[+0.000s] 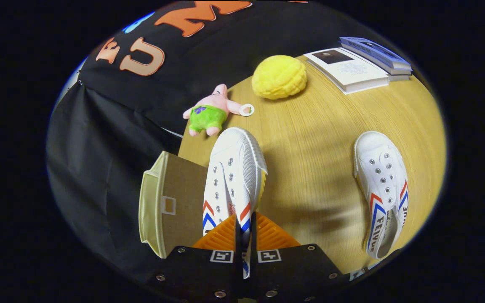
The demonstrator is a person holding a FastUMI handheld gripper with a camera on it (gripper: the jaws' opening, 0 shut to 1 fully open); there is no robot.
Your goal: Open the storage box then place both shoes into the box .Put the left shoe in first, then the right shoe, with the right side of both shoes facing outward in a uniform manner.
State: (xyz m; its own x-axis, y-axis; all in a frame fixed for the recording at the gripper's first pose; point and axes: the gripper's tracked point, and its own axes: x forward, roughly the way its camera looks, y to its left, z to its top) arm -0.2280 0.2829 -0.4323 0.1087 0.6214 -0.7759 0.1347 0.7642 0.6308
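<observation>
My gripper [244, 235] is shut on a white canvas shoe [234, 172] with red and blue chevrons, pinching its collar edge between both fingers. The shoe hangs lifted, toe pointing away from me, above the wooden table [310, 139]. Just left of the held shoe is the storage box [171, 202], cream-walled with a brown inside, open and lying at the table's left edge. The second white shoe [383, 189] rests on the table to the right of my fingers, toe pointing away.
Beyond the held shoe lie a pink and green plush toy [211, 111] and a yellow knobbly cushion [279, 77]. Two books [360, 63] sit at the far right of the table. Black cloth hangs left of the table edge.
</observation>
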